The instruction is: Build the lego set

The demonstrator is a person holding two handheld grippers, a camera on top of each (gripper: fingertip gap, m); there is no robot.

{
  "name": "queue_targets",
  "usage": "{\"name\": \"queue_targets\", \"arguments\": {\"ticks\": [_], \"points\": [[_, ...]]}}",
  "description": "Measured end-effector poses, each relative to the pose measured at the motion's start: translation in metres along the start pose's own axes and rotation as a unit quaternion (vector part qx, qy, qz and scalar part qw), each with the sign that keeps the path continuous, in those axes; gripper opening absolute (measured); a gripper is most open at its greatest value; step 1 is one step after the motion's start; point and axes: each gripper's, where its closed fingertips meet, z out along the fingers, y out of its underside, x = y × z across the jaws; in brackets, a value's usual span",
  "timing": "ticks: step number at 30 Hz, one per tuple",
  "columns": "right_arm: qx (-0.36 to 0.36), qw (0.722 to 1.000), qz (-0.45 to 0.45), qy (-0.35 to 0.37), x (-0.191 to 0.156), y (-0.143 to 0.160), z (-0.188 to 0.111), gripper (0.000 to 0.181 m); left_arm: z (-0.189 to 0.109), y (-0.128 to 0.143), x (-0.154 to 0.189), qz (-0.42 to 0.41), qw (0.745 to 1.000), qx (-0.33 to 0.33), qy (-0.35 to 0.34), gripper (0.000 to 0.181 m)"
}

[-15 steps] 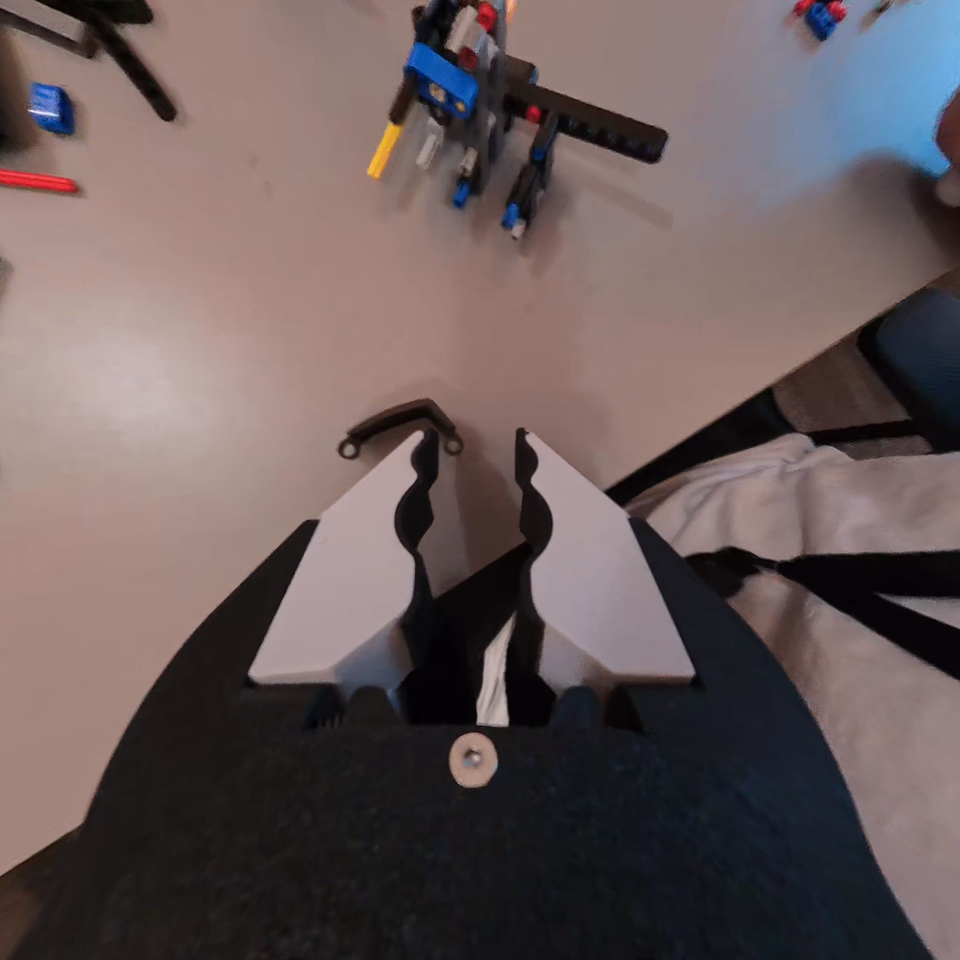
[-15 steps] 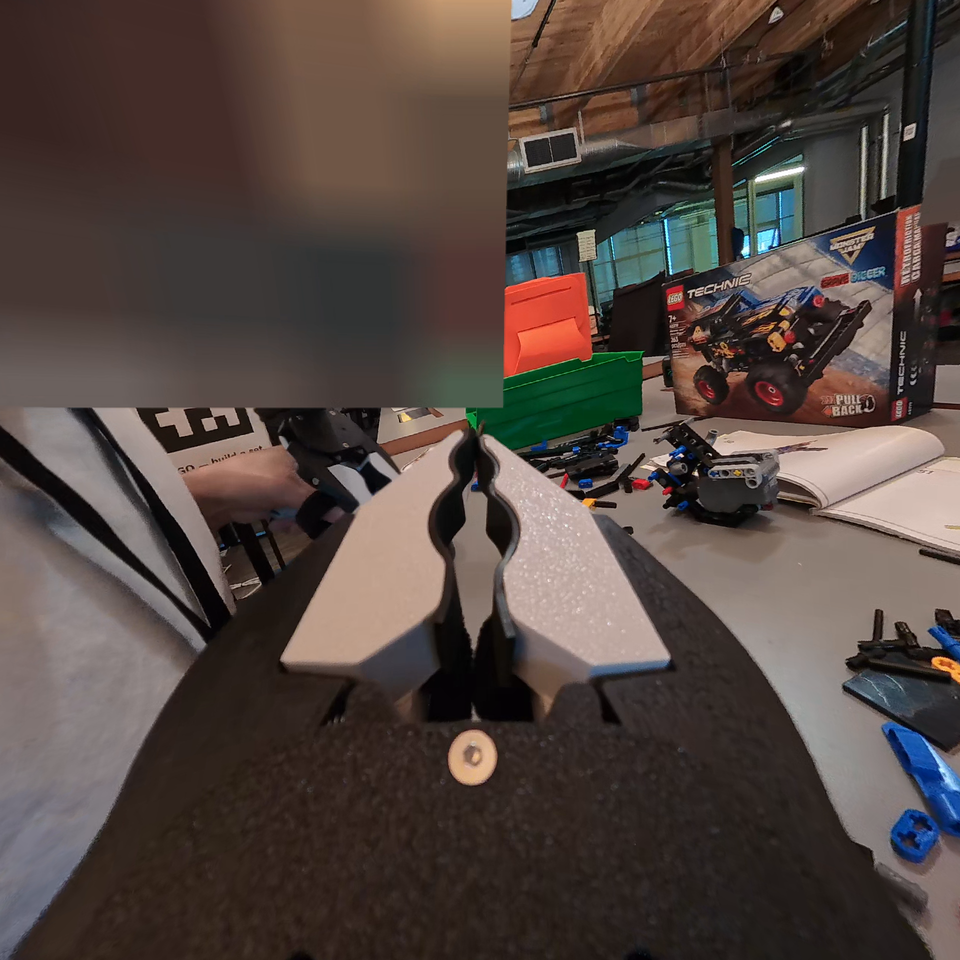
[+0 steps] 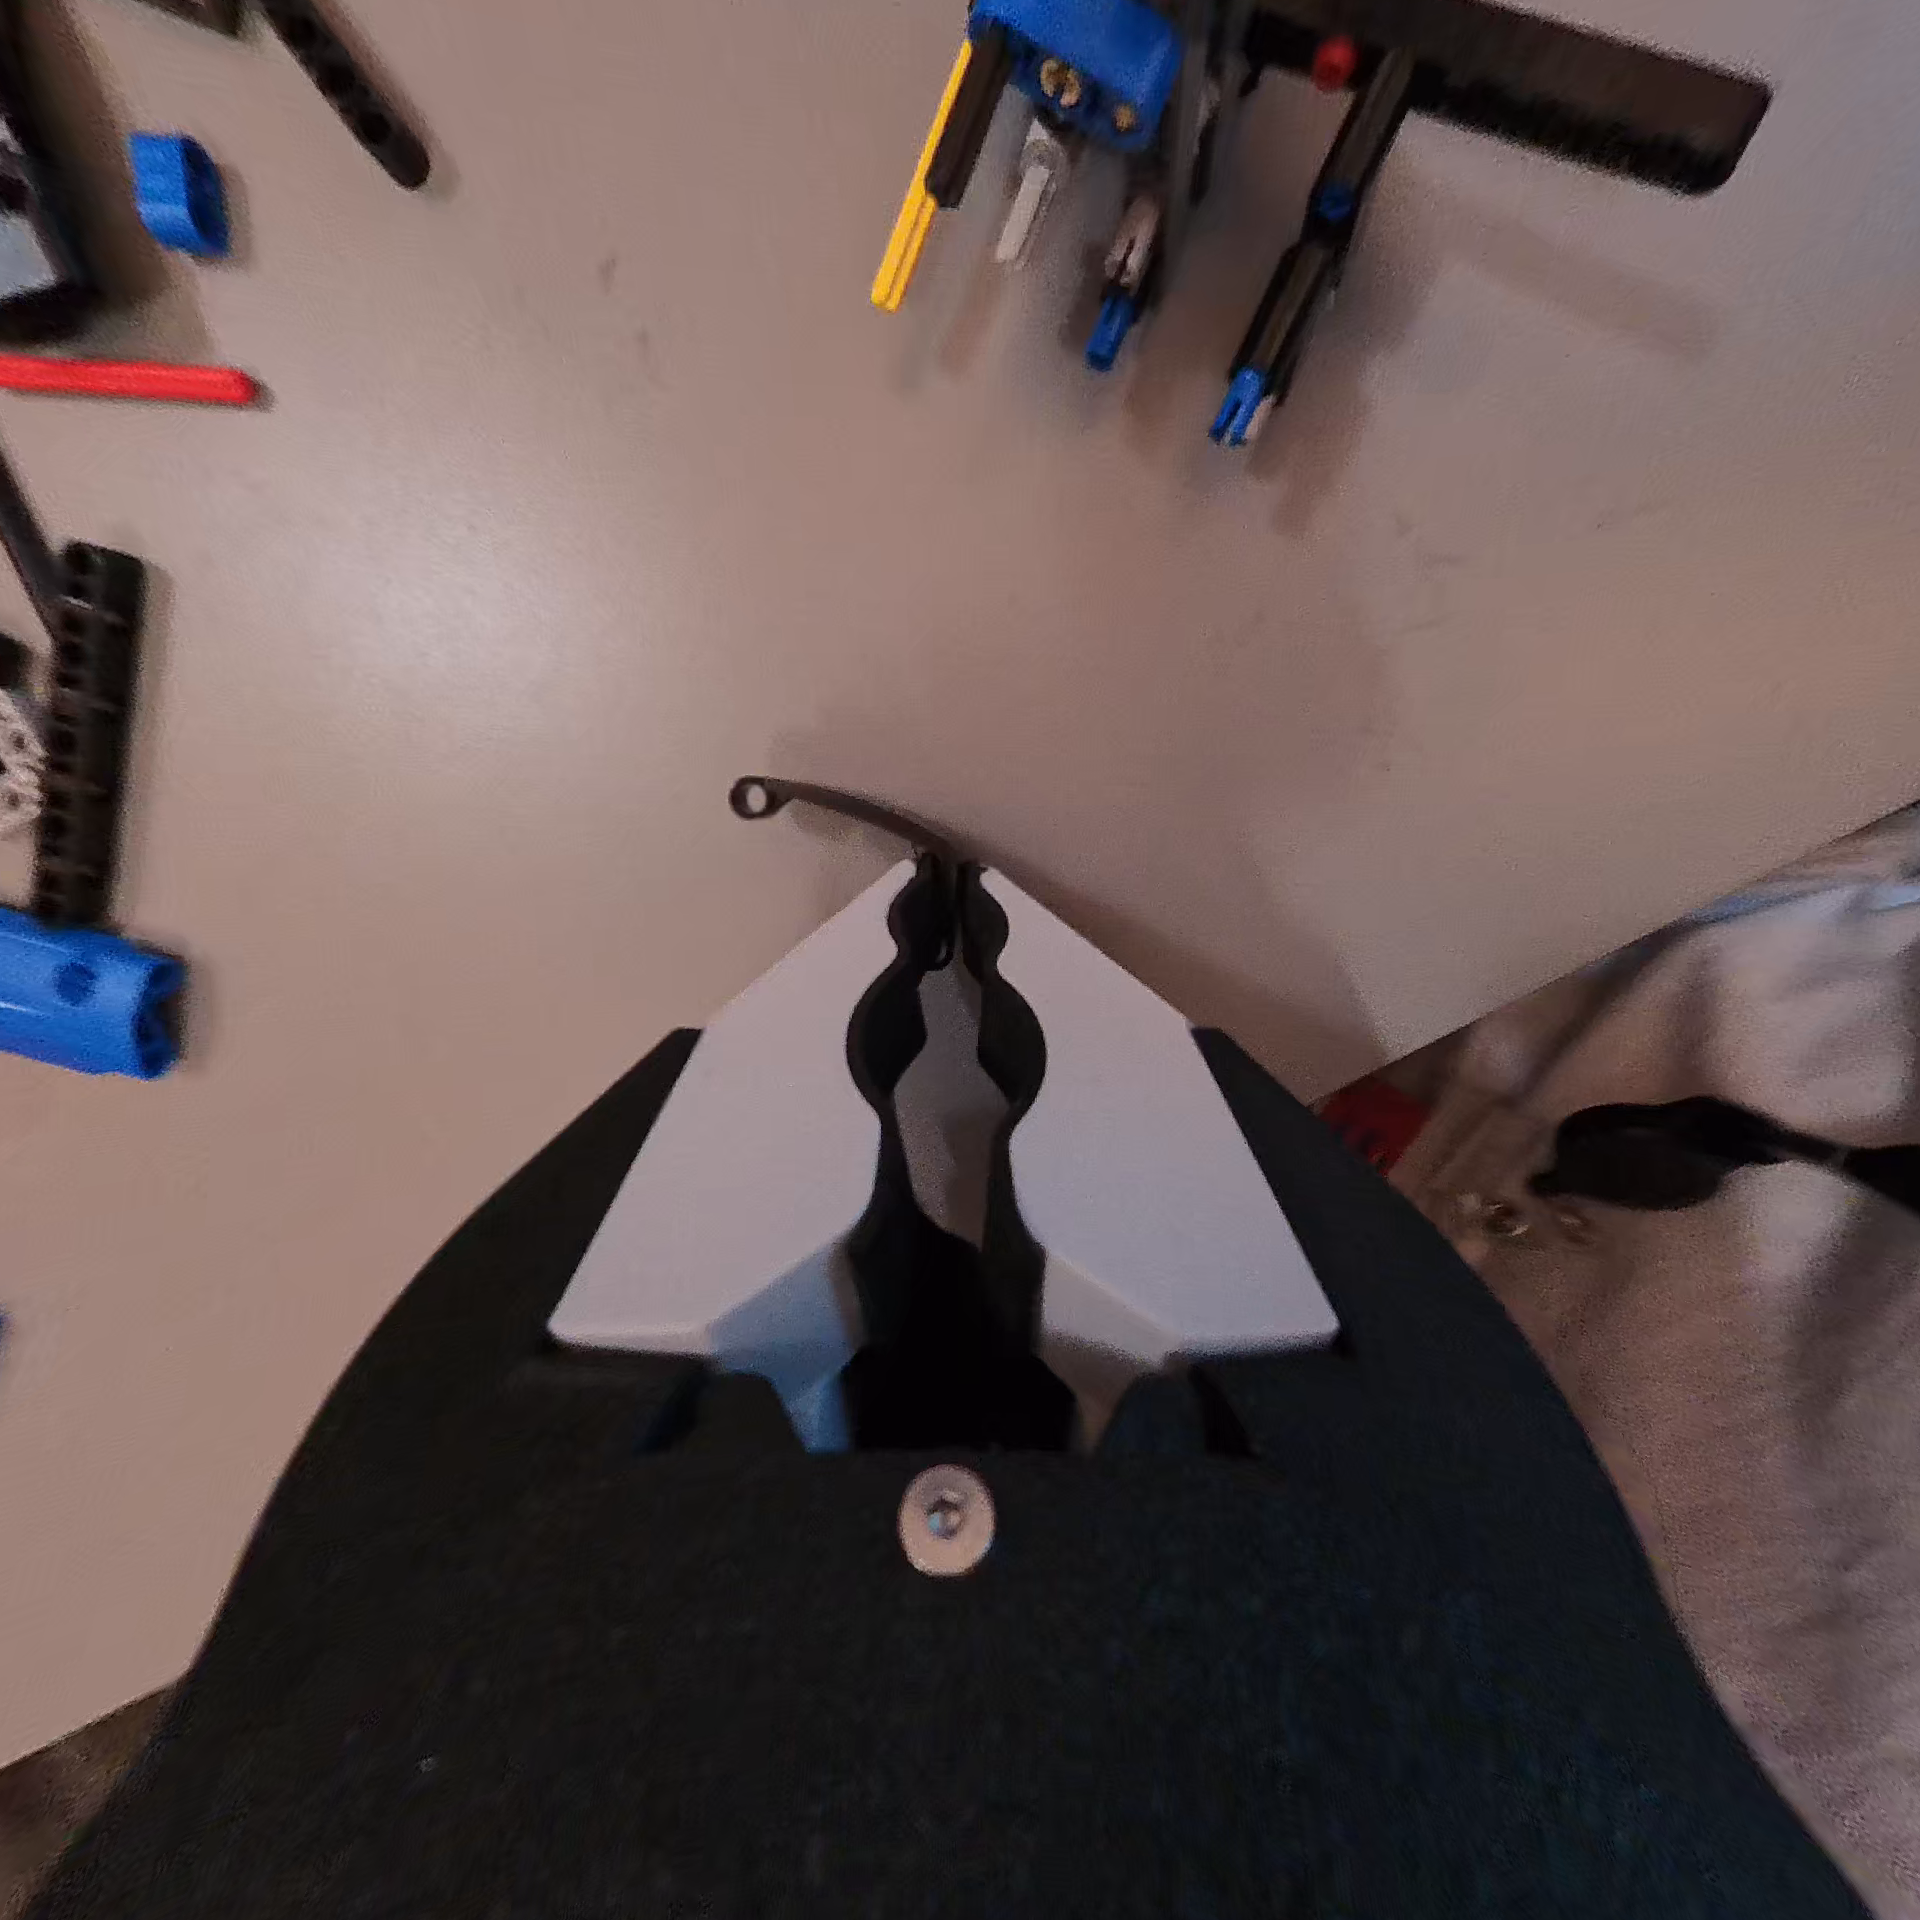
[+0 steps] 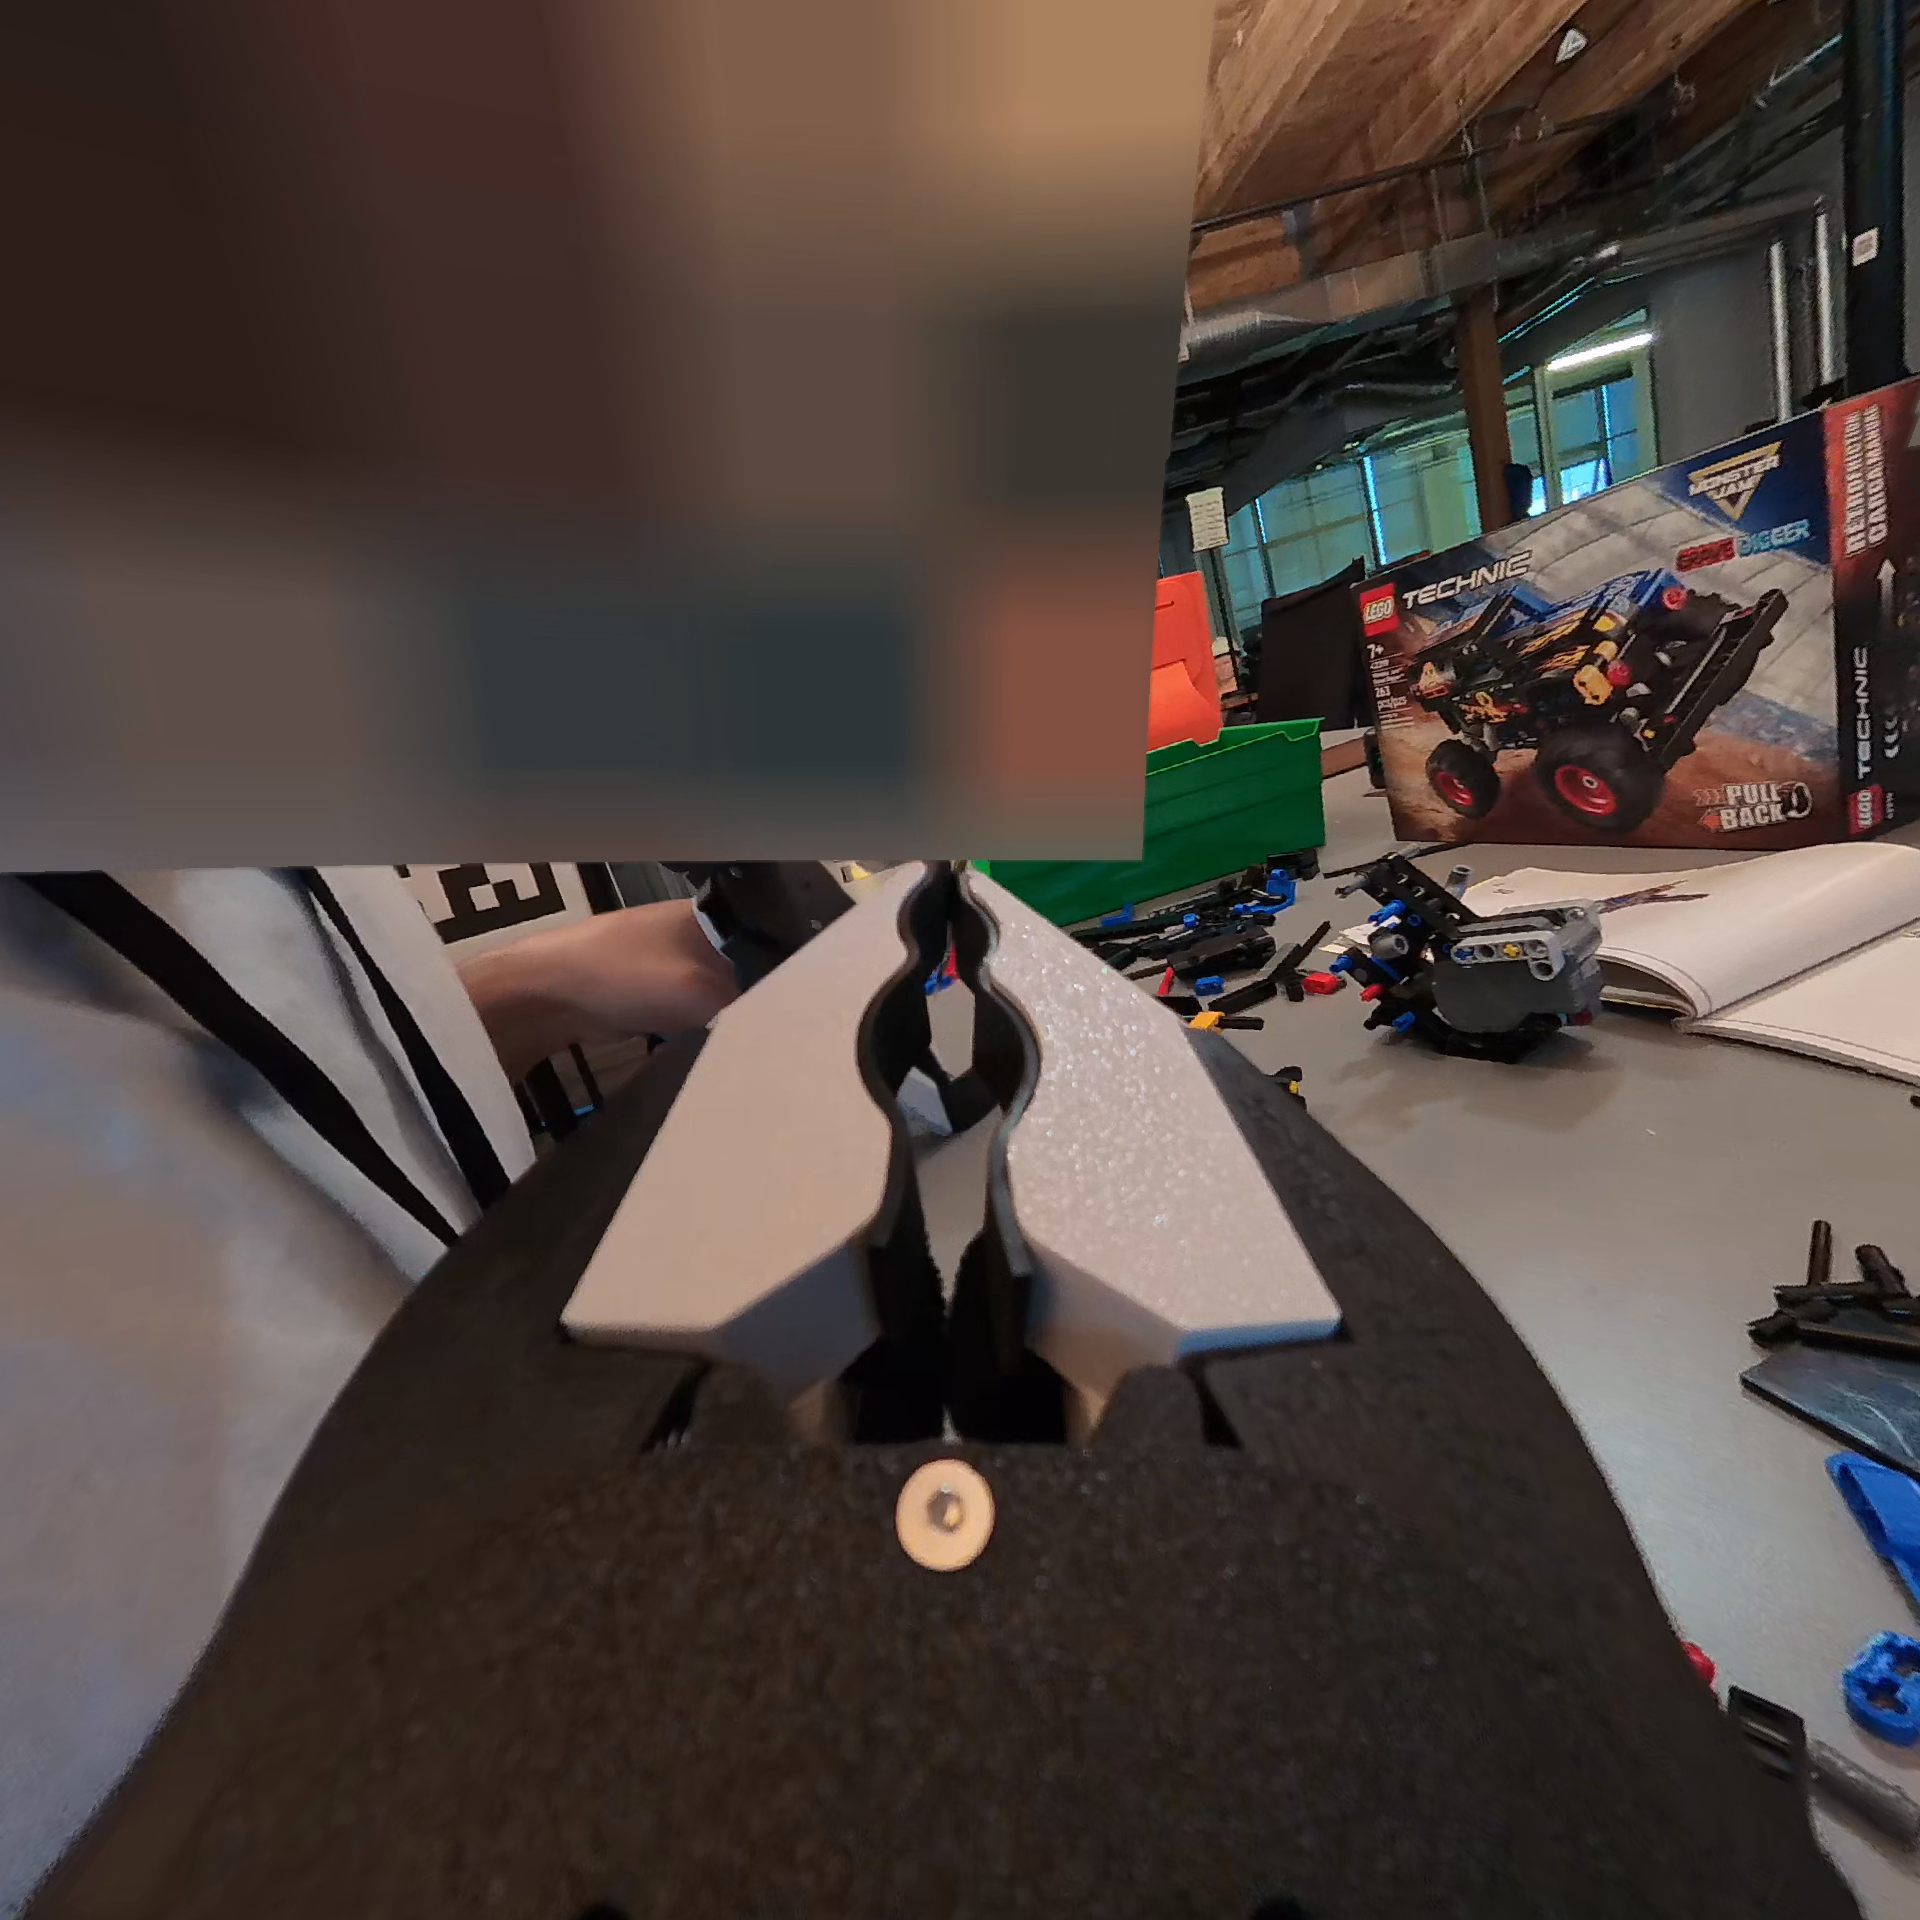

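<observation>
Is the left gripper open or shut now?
Shut. The left gripper has its white fingertips closed on one end of a thin curved black lego piece, whose ring end sticks out to the left.

Thin black curved piece, yellow axle — beige table.

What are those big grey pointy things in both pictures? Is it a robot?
No robot. A person holds two pinching tools, one in each hand, and each tool has a camera looking along its grey fingers. One picture looks down at the table: the left gripper is shut on a thin curved black piece. Farther off lie a half-built model and a red rod. The other picture looks across the table: the right gripper is shut and seems to hold nothing. Behind it stand a green bin, the toy box and an open booklet.
</observation>
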Motion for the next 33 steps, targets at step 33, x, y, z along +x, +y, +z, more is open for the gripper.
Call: {"name": "queue_targets", "arguments": {"ticks": [33], "points": [[-0.064, 0.893, -0.3, 0.33, 0.03, -0.06, 0.081, 0.0, -0.123, -0.207, 0.023, 0.28, 0.672, 0.671, -0.14, 0.001]]}}
